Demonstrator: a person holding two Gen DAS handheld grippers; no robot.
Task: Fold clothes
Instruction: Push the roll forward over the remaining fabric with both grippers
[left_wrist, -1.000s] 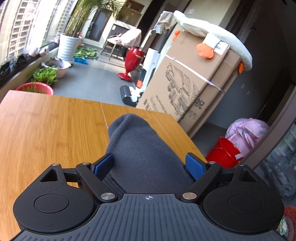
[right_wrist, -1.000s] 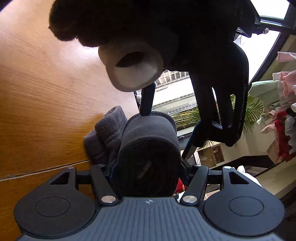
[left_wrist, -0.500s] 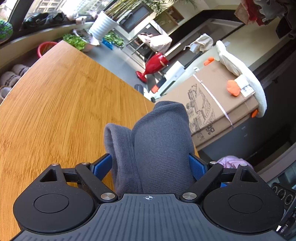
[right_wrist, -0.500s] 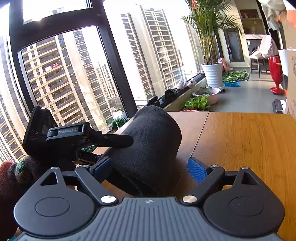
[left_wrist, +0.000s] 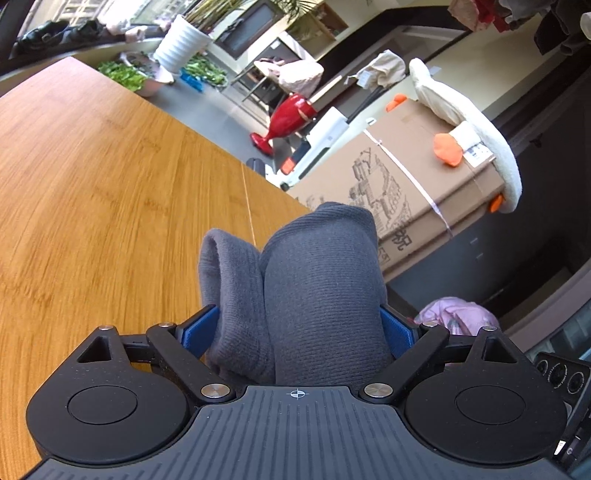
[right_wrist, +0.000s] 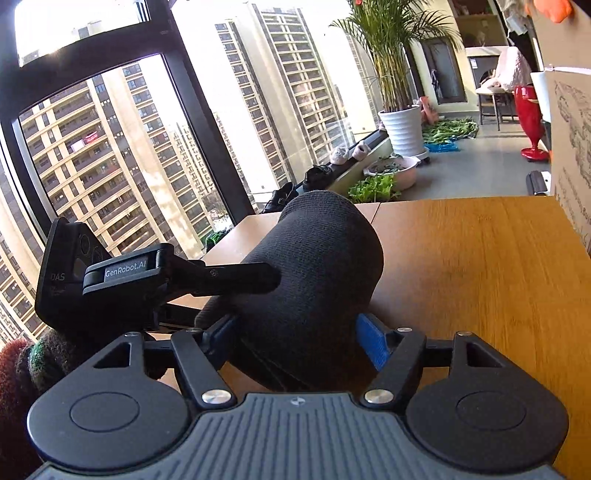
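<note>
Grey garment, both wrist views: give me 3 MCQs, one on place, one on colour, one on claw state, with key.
1. Where is the grey garment?
A. between both claws' fingers
B. flat on the floor
C. on the cardboard box

2. What colour are the left claw finger pads?
A. red
B. blue
C. green

3. What is the right claw doing?
A. wide open on nothing
B. gripping a plant pot
C. shut on the garment

Key: A, fabric fills both gaps above the wooden table; B, pads show blue; C, its pads press the fabric.
</note>
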